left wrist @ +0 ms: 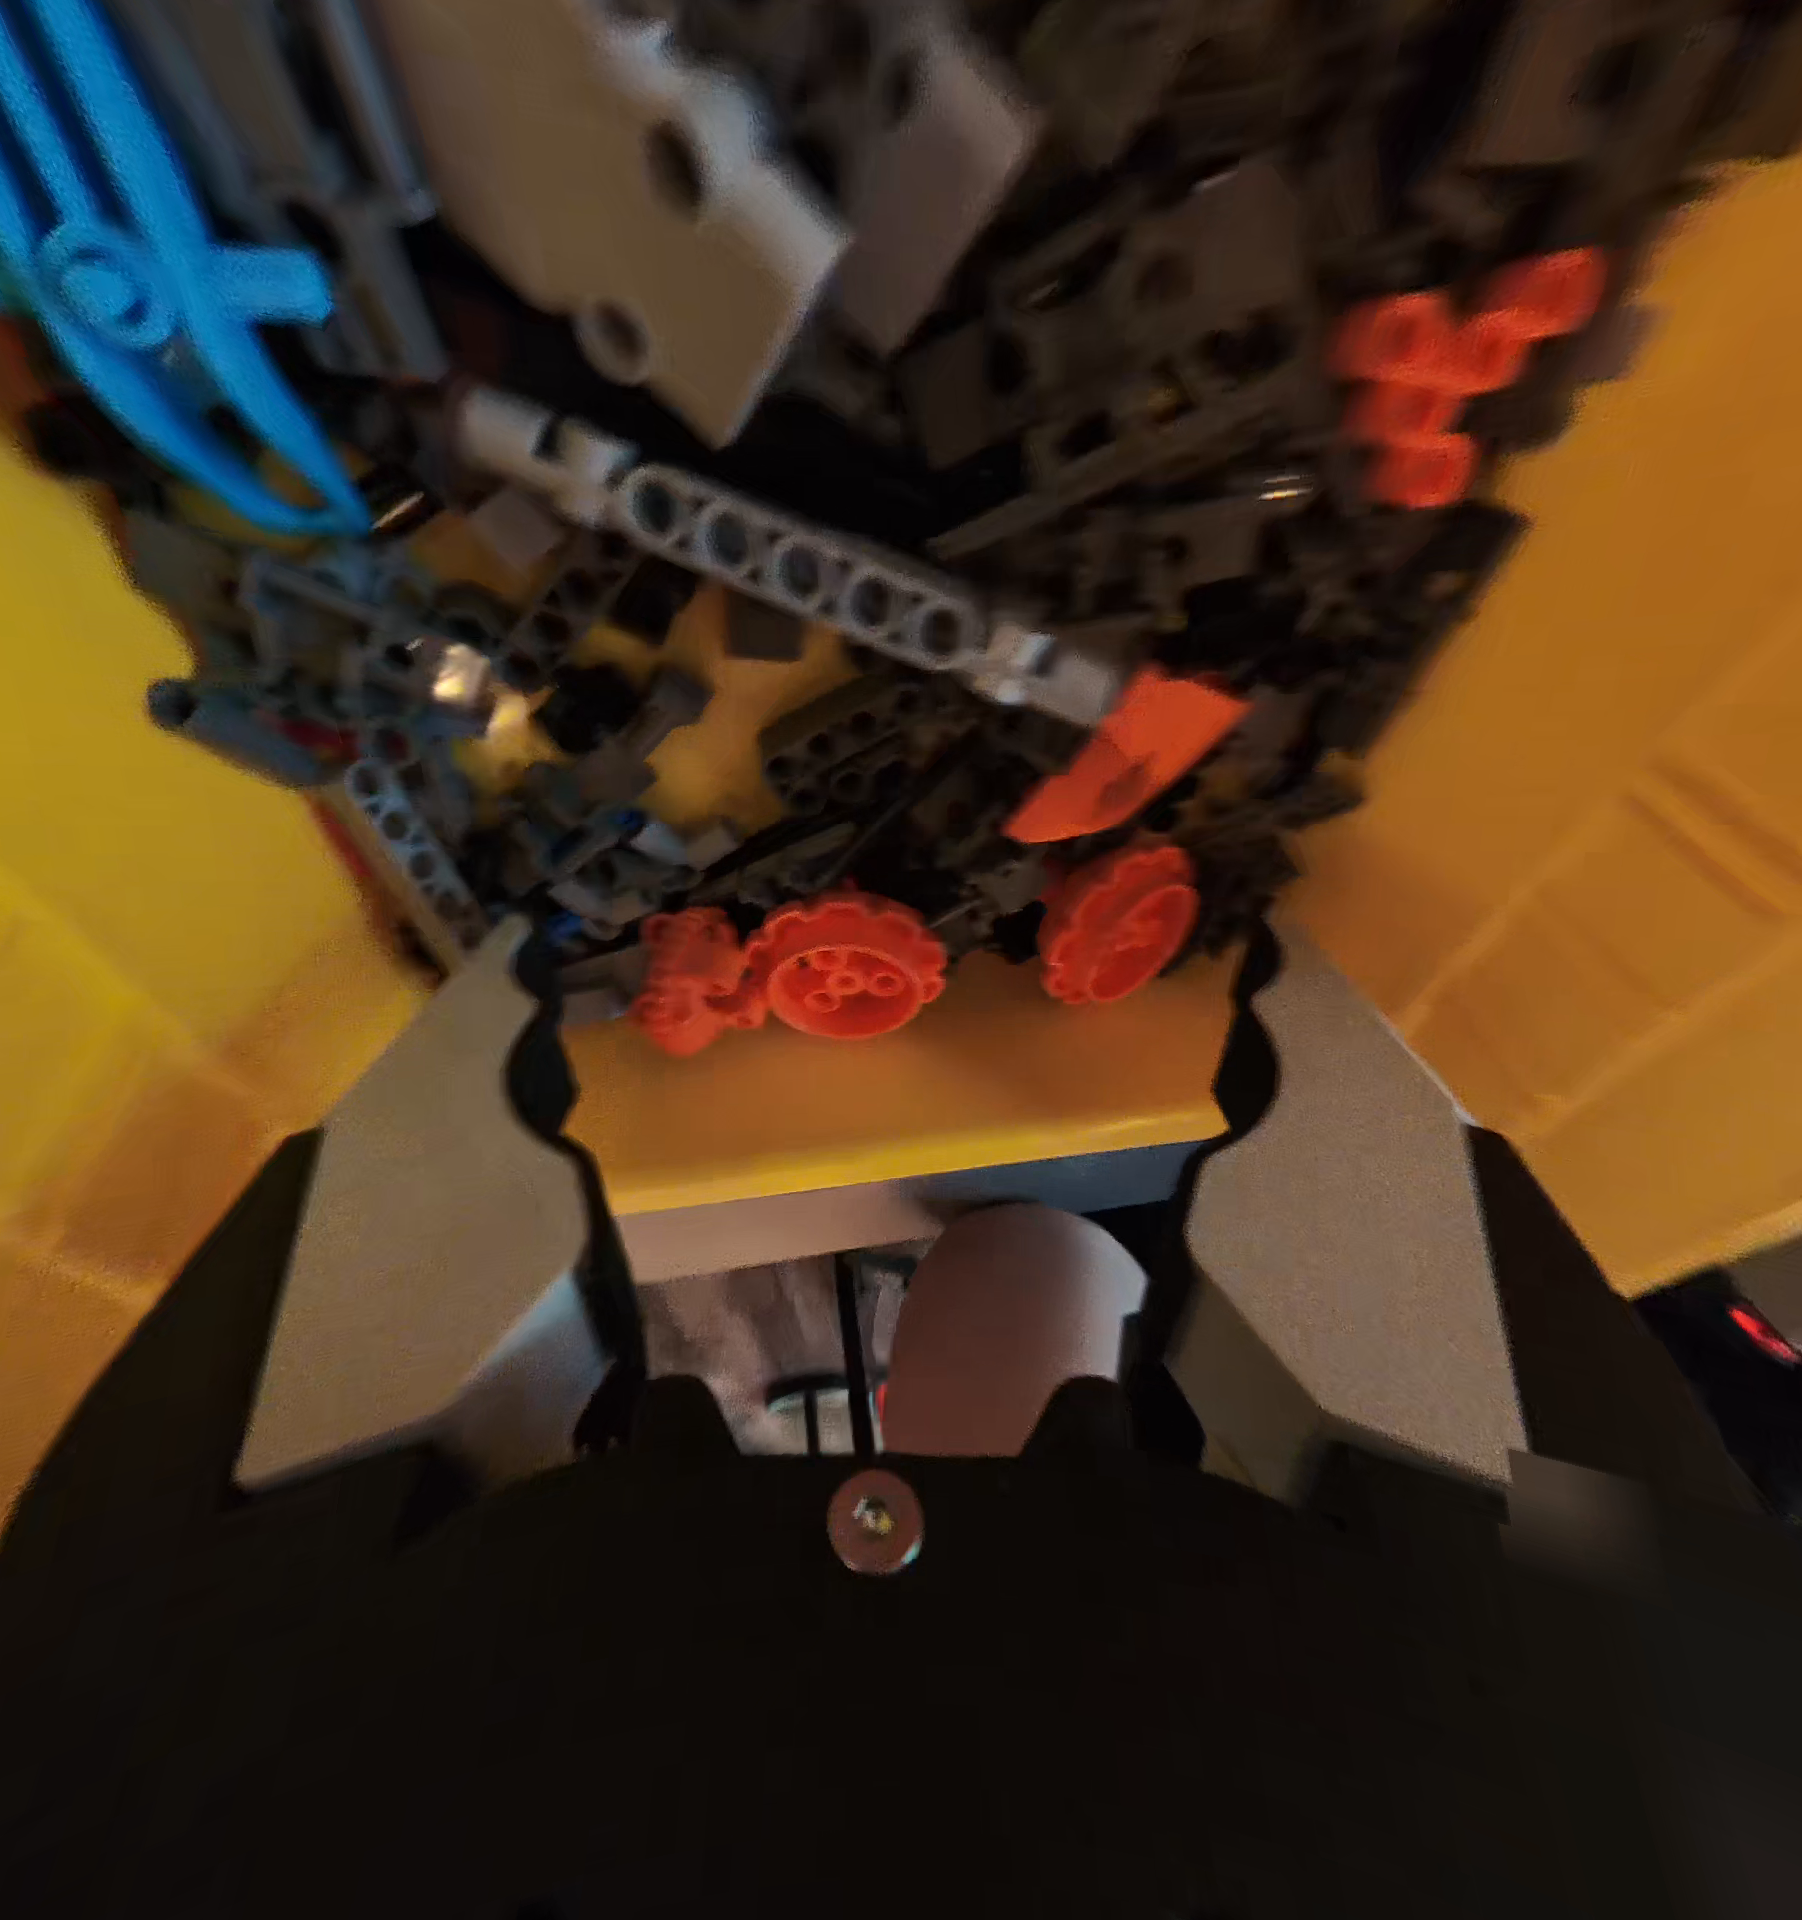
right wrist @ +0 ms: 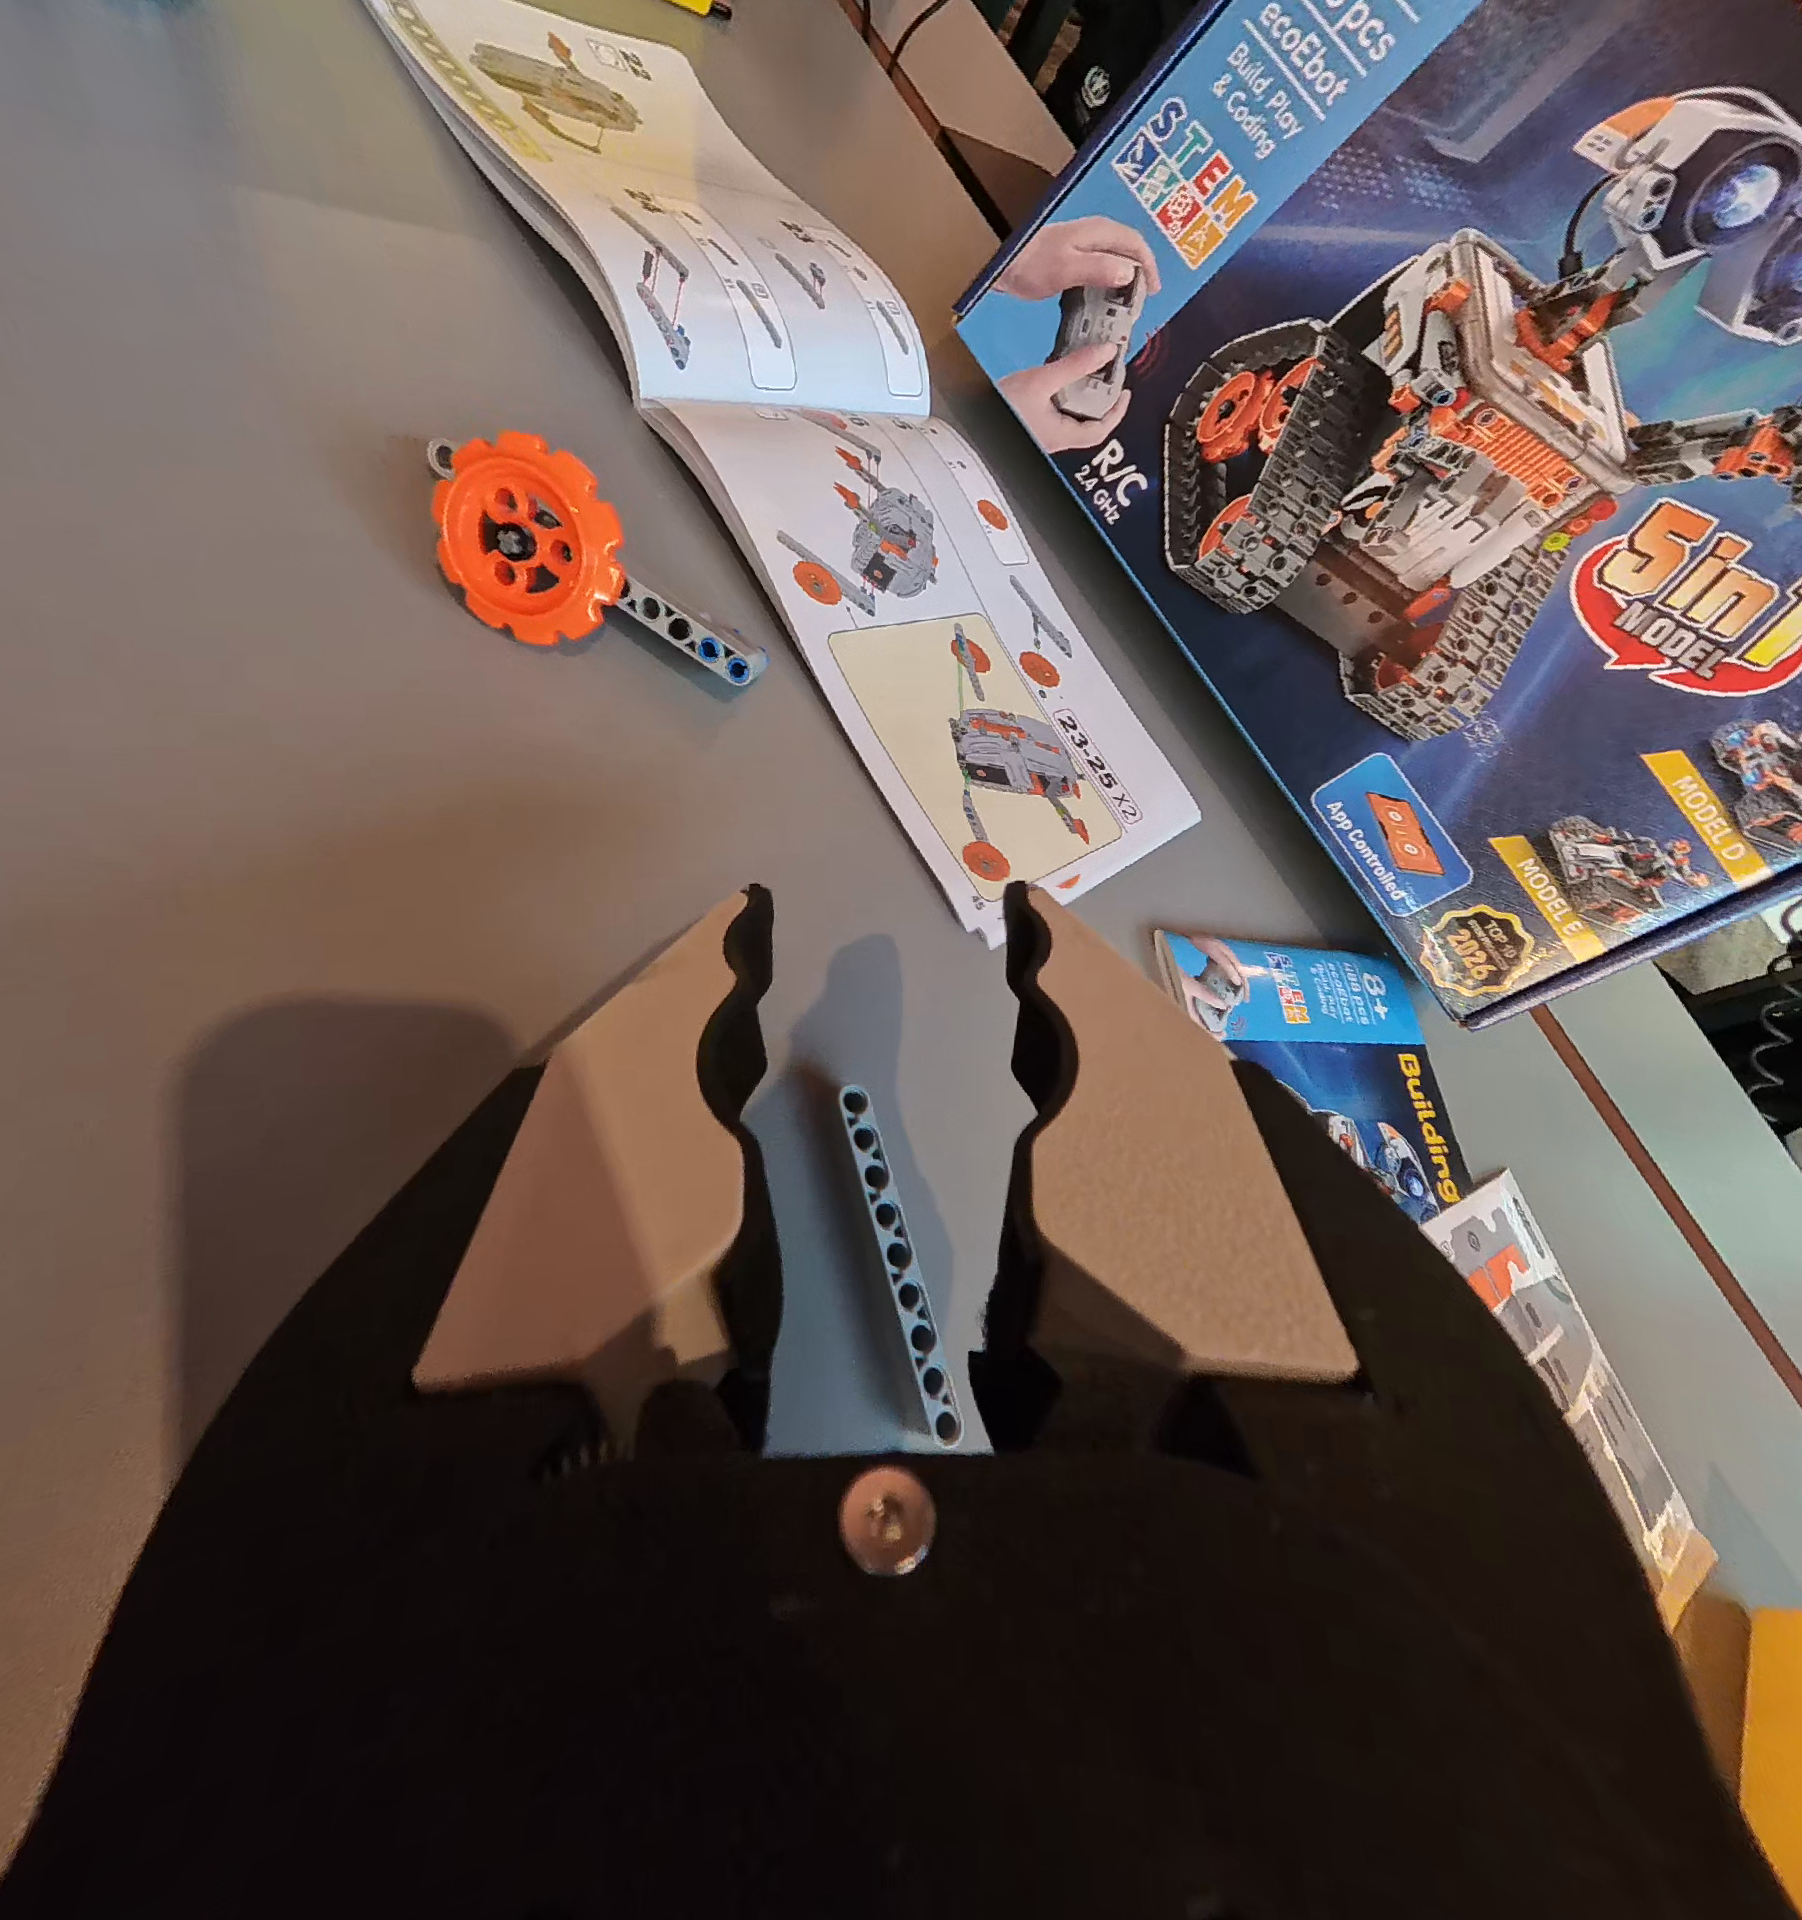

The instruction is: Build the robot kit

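Left wrist view, blurred: left tool (left wrist: 892, 951) wide open, empty, over yellow bin (left wrist: 907, 1101) of building pieces (left wrist: 845, 966), seemingly. Right tool (right wrist: 889, 902) part open, empty, straddling grey beam (right wrist: 897, 1257) on bench (right wrist: 201, 779), frame centre.

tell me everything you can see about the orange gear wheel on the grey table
The orange toothed plastic gear wheel lies flat on the grey table, fixed by a dark centre pin onto a grey holed plastic beam with blue pins at its far end. Round holes ring its hub. It sits left of the open instruction booklet, apart from it, ahead of the right gripper.

Hobby worktable, grey tabletop (right wrist: 201, 831), toy robot kit box (right wrist: 1499, 468), open instruction booklet (right wrist: 876, 582), yellow parts bin (left wrist: 1603, 727)
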Tool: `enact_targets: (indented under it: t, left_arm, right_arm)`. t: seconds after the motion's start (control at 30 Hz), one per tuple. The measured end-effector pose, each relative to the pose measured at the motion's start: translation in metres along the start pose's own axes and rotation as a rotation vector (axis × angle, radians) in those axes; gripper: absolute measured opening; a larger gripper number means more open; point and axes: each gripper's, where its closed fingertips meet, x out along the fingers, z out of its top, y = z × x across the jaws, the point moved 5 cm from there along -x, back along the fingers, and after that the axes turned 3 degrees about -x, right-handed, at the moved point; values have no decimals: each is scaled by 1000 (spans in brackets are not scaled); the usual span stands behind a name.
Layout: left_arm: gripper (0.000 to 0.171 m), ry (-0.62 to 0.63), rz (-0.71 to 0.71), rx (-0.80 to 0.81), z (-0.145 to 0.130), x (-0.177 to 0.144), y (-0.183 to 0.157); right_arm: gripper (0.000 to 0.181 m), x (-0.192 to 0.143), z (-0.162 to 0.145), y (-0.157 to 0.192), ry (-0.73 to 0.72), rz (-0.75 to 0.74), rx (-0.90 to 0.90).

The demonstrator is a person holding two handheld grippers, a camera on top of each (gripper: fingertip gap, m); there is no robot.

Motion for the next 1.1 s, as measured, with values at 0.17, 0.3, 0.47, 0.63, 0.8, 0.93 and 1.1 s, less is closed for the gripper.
enact_targets:
  t: [0.17,0.3,0.47,0.63,0.8,0.93,1.1]
  left_arm:
    - [88,-137,13,-15,5,-22,7]
    - [55,-206,139,-116,8,-32,37]
    - [31,-146,241,-75,16,-20,47]
    - [30,-89,299,-142,16,-13,54]
    - [40,-54,256,-165,9,-8,51]
    - [47,-52,289,-156,6,-10,50]
    - [38,-70,308,-158,9,-12,52]
  right_arm:
    - [44,2,0,4,13,15,-22]
    - [44,3,0,7,22,23,-37]
    - [44,2,1,7,21,17,-46]
    - [44,0,2,8,12,15,-54]
    - [44,1,3,11,17,30,-66]
    - [44,2,2,15,31,45,-83]
    - [44,2,2,17,33,54,-94]
